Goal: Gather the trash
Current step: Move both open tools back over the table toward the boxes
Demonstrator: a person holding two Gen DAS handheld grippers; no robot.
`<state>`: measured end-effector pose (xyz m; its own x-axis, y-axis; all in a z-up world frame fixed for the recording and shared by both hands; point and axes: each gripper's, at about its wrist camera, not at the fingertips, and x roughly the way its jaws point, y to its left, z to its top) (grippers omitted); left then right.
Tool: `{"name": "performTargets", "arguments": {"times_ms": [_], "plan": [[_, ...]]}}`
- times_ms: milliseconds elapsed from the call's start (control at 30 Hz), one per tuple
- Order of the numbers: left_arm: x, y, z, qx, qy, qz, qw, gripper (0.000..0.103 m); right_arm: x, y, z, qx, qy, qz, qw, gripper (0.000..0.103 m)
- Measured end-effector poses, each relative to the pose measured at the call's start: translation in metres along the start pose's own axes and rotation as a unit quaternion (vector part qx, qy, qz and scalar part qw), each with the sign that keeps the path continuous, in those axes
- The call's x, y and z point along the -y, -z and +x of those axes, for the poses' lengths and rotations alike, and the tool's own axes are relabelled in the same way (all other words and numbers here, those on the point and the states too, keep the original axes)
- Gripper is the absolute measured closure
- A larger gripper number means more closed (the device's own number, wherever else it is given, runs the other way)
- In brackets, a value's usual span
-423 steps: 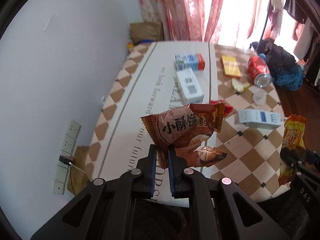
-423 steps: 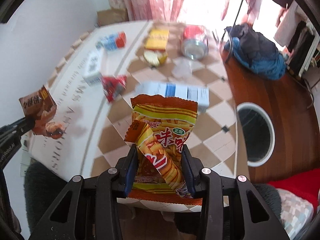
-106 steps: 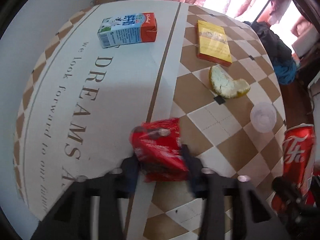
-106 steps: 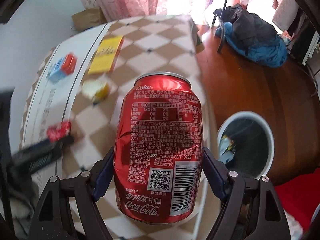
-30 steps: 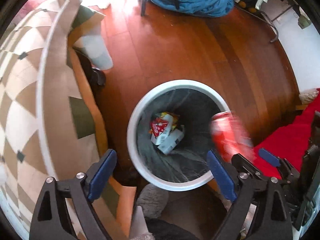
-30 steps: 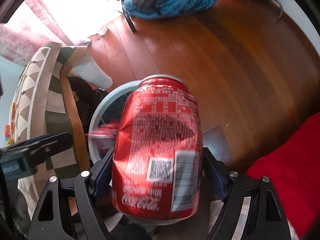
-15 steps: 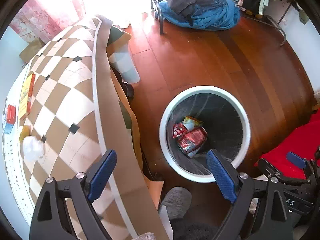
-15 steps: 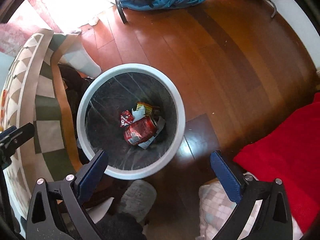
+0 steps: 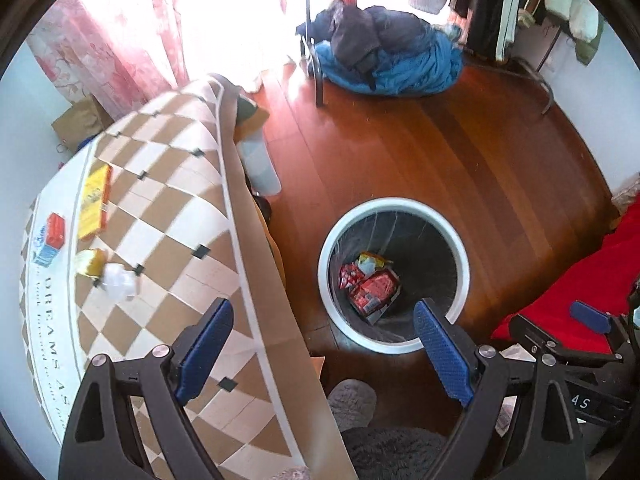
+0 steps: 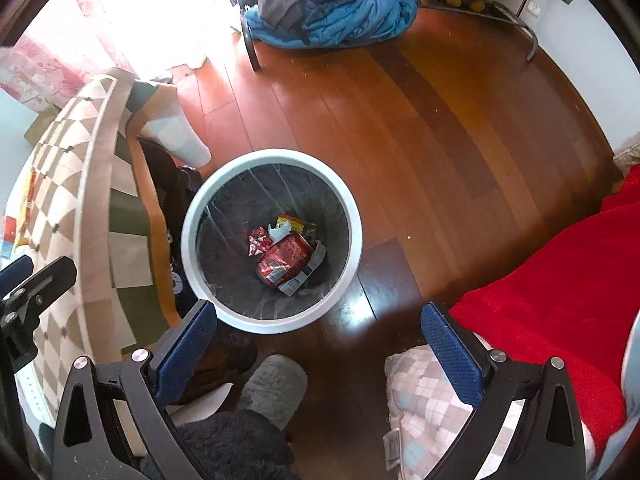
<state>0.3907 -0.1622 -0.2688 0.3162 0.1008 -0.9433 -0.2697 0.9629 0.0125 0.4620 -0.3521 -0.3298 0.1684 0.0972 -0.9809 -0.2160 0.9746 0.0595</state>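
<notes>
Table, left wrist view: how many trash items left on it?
4 on the table: yellow box, milk carton, orange peel, clear plastic lid beside the peel. The near end is behind the left gripper, so more may be hidden.

A dented red cola can (image 10: 285,259) lies on its side at the bottom of the white-rimmed bin (image 10: 272,322), amid a small red wrapper (image 10: 257,243), a yellow-orange snack bag (image 10: 291,222) and what looks like a flattened white carton (image 10: 310,270) beneath it

White-rimmed bin (image 10: 358,236) with red can (image 10: 282,262); brown-and-cream checked tablecloth (image 9: 176,184); red blanket (image 10: 560,280); blue pads (image 9: 438,344).
</notes>
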Motion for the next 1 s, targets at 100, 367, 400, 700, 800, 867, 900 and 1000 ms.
{"name": "performTargets", "arguments": {"times_ms": [100, 367, 400, 700, 800, 867, 900, 1000], "plan": [[-0.005, -0.002, -0.024, 0.024, 0.004, -0.005, 0.9997, 0.011, -0.003, 0.001, -0.021, 0.013, -0.006, 0.0, 1.0, 0.0], [-0.033, -0.004, -0.086, 0.08, 0.017, -0.026, 0.9963, 0.011, -0.019, 0.004, -0.094, 0.063, -0.028, 0.008, 0.998, 0.0], [-0.039, -0.004, -0.09, 0.085, 0.018, -0.029, 0.9958, 0.011, -0.023, 0.005, -0.107, 0.071, -0.033, 0.008, 0.997, 0.0], [-0.16, 0.009, -0.105, 0.095, -0.013, -0.11, 0.9893, 0.011, -0.098, -0.001, -0.172, 0.109, -0.095, -0.012, 0.989, 0.0], [-0.219, 0.016, -0.088, 0.082, -0.051, -0.136, 0.986, 0.011, -0.153, -0.006, -0.168, 0.1, -0.113, -0.048, 0.987, 0.0], [-0.257, 0.019, -0.072, 0.069, -0.087, -0.138, 0.9843, 0.011, -0.188, -0.011, -0.159, 0.088, -0.121, -0.07, 0.986, 0.0], [-0.277, 0.019, -0.06, 0.059, -0.11, -0.133, 0.9833, 0.011, -0.211, -0.014, -0.152, 0.079, -0.127, -0.083, 0.985, 0.0], [-0.33, 0.015, -0.022, 0.033, -0.157, -0.099, 0.982, 0.011, -0.285, -0.026, -0.119, 0.048, -0.138, -0.123, 0.982, 0.0]]}}
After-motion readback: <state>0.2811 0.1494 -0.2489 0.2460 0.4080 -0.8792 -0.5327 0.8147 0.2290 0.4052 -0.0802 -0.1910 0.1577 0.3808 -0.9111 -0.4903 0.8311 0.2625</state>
